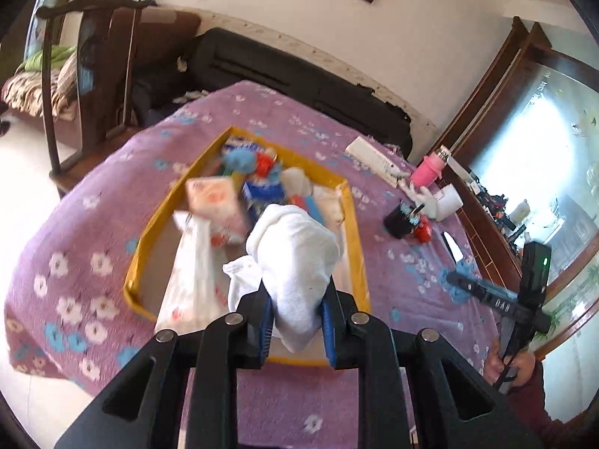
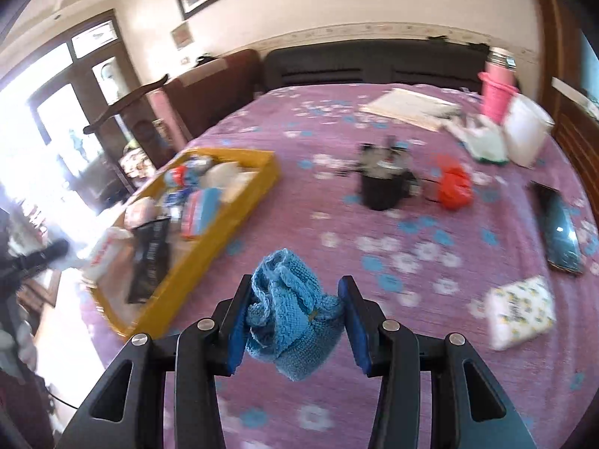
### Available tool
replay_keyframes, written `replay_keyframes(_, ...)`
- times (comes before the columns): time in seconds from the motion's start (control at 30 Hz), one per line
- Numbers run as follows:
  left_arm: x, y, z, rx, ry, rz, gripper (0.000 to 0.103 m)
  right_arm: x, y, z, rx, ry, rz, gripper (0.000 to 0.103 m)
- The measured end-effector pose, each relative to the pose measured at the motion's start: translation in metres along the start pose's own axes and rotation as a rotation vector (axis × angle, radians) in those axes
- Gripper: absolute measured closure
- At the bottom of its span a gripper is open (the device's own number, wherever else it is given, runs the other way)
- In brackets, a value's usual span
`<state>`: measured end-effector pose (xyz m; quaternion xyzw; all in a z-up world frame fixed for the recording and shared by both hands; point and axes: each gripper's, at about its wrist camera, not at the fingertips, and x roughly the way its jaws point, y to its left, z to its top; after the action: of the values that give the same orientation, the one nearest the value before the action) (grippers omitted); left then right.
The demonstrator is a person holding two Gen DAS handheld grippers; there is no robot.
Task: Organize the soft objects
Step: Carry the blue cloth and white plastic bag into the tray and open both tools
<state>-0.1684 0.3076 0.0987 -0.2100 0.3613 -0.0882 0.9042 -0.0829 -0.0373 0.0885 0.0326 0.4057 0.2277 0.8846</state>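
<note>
Left gripper [image 1: 295, 318]: jaws clamped on a rolled white towel [image 1: 295, 254], which stands up between the blue pads above the near end of the yellow tray [image 1: 355, 247].

Right gripper [image 2: 294, 318]: jaws pressed against both sides of a blue knitted piece [image 2: 292, 310], held over the purple floral bedspread [image 2: 411, 232], to the right of the tray.

Yellow tray: rests on the bedspread; holds a white plastic bag [image 1: 191, 280], a pink-and-white packet [image 1: 215, 202], a fluffy blue item [image 1: 239, 159] and other small packets, blurred.

Bedspread, mid-distance: black cup [image 2: 382, 183] with a red-orange object [image 2: 453, 181] just beside it; dark phone [image 2: 561, 232] and a patterned tissue pack [image 2: 522, 310] to the right.

Far edge: pink bottle [image 2: 496, 93], white container [image 2: 526, 134], flat white box [image 2: 411, 106]. Behind them, the dark headboard [image 2: 374, 63].
</note>
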Motion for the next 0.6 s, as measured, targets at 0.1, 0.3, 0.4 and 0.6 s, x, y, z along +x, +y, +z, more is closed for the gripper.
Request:
replay_keyframes(0.1, 0.01, 0.0, -0.01, 0.002, 0.041, -0.027, 0.083, 0.013, 0.025, 0.008, -0.015, 0.021, 0.055, 0.054)
replay_keyframes(0.3, 0.053, -0.006, -0.016, 0.006, 0.12, -0.062, 0.082, 0.038, 0.074, 0.023, -0.07, 0.059, 0.113, 0.054)
replay_keyframes(0.4, 0.074, 0.005, -0.018, -0.024, 0.15, 0.034, 0.083, 0.051, 0.096, 0.028, -0.104, 0.082, 0.124, 0.054)
replay_keyframes(0.6, 0.072, 0.003, -0.014, -0.002, 0.133, 0.062, 0.053, 0.08, 0.126, 0.035, -0.158, 0.135, 0.126, 0.053)
